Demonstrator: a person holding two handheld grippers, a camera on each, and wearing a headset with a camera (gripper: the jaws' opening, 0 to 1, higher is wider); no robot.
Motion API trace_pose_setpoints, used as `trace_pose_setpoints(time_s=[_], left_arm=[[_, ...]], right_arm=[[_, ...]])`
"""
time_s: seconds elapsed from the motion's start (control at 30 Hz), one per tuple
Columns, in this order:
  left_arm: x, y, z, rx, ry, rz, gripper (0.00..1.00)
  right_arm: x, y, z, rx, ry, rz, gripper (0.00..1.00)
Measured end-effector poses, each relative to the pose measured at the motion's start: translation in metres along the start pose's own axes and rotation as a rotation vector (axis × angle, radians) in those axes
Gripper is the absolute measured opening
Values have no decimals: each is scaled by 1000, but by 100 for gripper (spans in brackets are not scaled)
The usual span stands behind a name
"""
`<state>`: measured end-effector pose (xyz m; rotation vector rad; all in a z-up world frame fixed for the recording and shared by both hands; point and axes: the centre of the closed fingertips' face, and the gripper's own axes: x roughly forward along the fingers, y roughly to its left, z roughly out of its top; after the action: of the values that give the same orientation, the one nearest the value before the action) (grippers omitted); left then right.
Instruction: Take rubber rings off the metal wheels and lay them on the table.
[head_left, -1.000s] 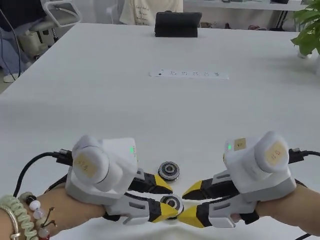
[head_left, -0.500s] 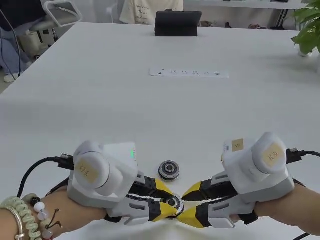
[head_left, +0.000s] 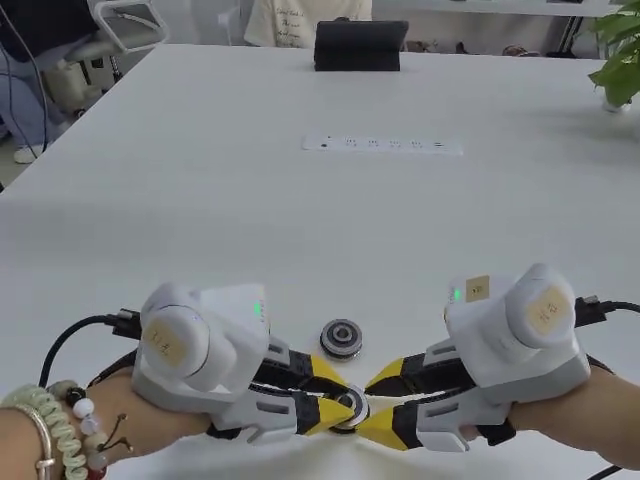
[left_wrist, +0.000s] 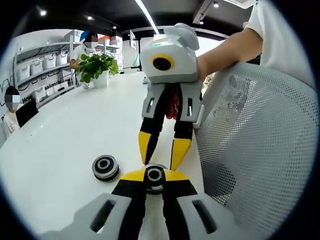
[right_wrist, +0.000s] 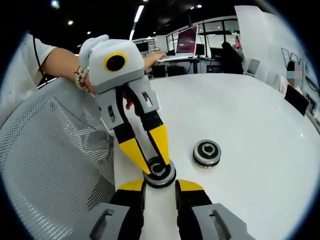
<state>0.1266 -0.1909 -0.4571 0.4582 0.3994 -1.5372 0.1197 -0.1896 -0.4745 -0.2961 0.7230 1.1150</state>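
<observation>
Clamping the metal wheel (head_left: 347, 406) at the table's (head_left: 320, 220) near edge, the left gripper (head_left: 334, 400) is meeting the right gripper (head_left: 366, 403), whose parted jaws are straddling it from the right, another wheel (head_left: 341, 338) lying just beyond.

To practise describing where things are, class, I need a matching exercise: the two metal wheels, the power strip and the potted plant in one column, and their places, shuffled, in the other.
Things
1. near metal wheel
2. far metal wheel
3. power strip
4. potted plant

Places
A. flat in the middle of the table
B. at the table's far right
C. between the tips of the left gripper and right gripper
D. alone on the table, just beyond the grippers

Pairs: 1-C, 2-D, 3-A, 4-B
</observation>
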Motion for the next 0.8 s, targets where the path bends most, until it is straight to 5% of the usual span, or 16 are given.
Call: trace_pose_setpoints(time_s=[0.8], left_arm=[[5,10,3,8,-13,42,6]], right_arm=[[1,-10,1,-26,-11,-53,19]])
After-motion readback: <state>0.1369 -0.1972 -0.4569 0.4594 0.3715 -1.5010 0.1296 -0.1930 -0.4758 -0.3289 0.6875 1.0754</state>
